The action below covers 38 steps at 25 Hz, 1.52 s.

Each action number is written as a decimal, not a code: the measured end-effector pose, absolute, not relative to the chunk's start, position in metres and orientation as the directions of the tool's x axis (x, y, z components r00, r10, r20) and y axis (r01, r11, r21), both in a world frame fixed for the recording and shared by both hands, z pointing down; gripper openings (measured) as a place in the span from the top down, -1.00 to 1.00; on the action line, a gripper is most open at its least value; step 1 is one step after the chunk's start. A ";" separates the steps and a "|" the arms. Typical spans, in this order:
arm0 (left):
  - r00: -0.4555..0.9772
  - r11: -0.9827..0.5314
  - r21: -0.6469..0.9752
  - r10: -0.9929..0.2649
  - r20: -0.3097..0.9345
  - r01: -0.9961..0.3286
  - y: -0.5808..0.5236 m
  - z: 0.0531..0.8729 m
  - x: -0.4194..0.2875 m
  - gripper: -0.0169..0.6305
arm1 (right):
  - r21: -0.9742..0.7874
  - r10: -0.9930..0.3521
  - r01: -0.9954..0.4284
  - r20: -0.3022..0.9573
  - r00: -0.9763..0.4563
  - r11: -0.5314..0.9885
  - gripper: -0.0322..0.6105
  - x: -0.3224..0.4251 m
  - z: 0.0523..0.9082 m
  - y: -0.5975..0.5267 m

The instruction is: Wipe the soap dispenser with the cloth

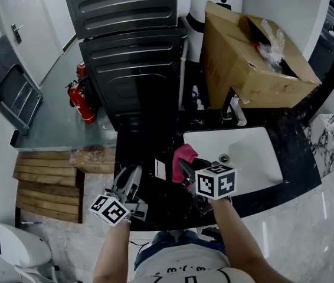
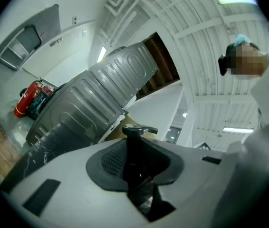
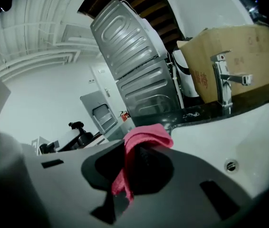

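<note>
My left gripper (image 2: 137,152) is shut on the dark soap dispenser (image 2: 138,132), whose black pump head sticks up between the jaws. In the head view this gripper (image 1: 130,178) hovers over the black counter's left part, and the bottle is hard to pick out against the dark. The right gripper (image 3: 141,163) is shut on a pink cloth (image 3: 144,137) that folds over the jaw tips. From above, the cloth (image 1: 184,156) hangs at the sink's left edge, a short way right of the left gripper. In the right gripper view, the dispenser's pump (image 3: 77,126) shows off to the left, apart from the cloth.
A white sink basin (image 1: 255,158) with a chrome faucet (image 1: 236,108) lies to the right in the black counter (image 1: 161,208). Behind stand a cardboard box (image 1: 249,58) and a dark ribbed metal machine (image 1: 137,58). Fire extinguishers (image 1: 81,102) and wooden slats (image 1: 46,187) are at left.
</note>
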<state>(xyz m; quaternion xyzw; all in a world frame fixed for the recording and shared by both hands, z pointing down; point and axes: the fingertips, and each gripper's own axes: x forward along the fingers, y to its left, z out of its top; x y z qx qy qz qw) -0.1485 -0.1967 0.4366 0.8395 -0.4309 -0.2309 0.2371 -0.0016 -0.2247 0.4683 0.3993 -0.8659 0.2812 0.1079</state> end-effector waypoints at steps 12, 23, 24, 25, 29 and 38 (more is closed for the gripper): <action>0.401 -0.630 0.745 -0.754 -0.520 -0.218 -0.213 0.370 -0.158 0.66 | -0.367 -0.602 -0.600 0.126 -0.789 0.710 0.75 -0.023 0.390 -0.209; 0.304 -0.616 0.782 -0.767 -0.565 -0.100 -0.230 0.353 -0.161 0.66 | -0.312 -0.505 -0.520 0.134 -0.852 0.795 0.75 -0.046 0.392 -0.179; 0.304 -0.617 0.781 -0.765 -0.568 -0.094 -0.230 0.352 -0.161 0.66 | -0.311 -0.498 -0.518 0.147 -0.855 0.797 0.75 -0.048 0.395 -0.177; 0.302 -0.619 0.781 -0.763 -0.571 -0.087 -0.230 0.351 -0.161 0.66 | -0.309 -0.489 -0.515 0.162 -0.857 0.800 0.75 -0.050 0.399 -0.175; 0.303 -0.622 0.780 -0.758 -0.578 -0.068 -0.229 0.351 -0.164 0.66 | -0.287 -0.480 -0.522 0.207 -0.853 0.803 0.75 -0.053 0.407 -0.172; 0.270 -0.627 0.778 -0.746 -0.608 0.020 -0.220 0.348 -0.165 0.66 | -0.356 -0.615 -0.556 -0.069 -0.786 0.751 0.75 -0.024 0.336 -0.198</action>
